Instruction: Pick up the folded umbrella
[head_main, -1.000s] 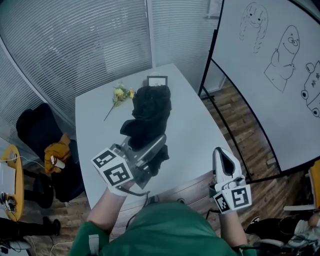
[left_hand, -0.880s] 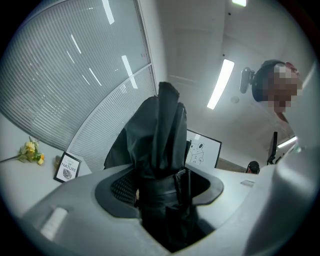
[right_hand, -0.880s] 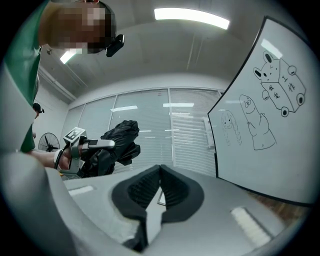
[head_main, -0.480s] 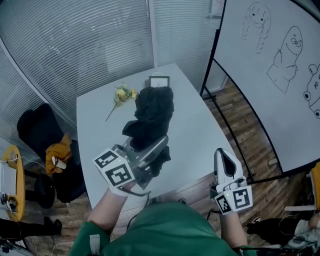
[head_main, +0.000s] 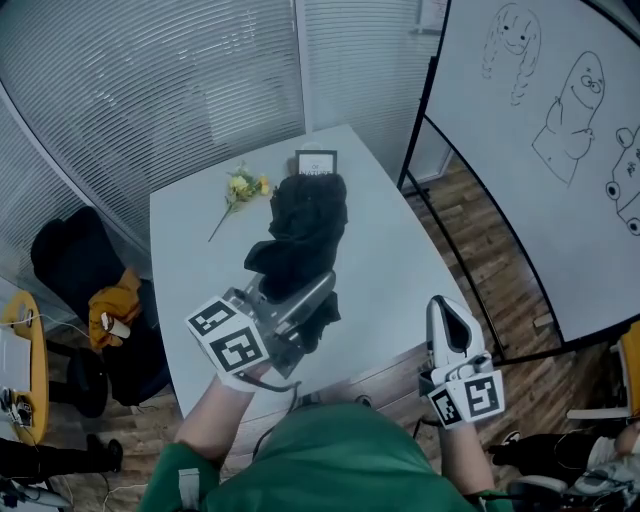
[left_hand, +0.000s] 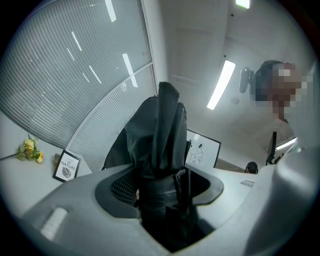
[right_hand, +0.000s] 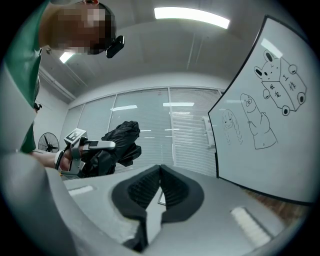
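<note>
We've got the folded umbrella clamped in our left gripper, raised over the table. Our right gripper hangs by the table's near edge, jaws together on nothing. Past the umbrella lie flowers and a framed card, with a whiteboard standing on the right.

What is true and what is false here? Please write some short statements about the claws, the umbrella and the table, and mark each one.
The left claw is shut on the folded umbrella. True.
The right claw holds the yellow flowers. False: its jaws are together on nothing; the yellow flowers lie on the table.
A small framed sign stands on the table near the flowers. True.
The whiteboard is blank. False: the whiteboard bears drawings.
</note>
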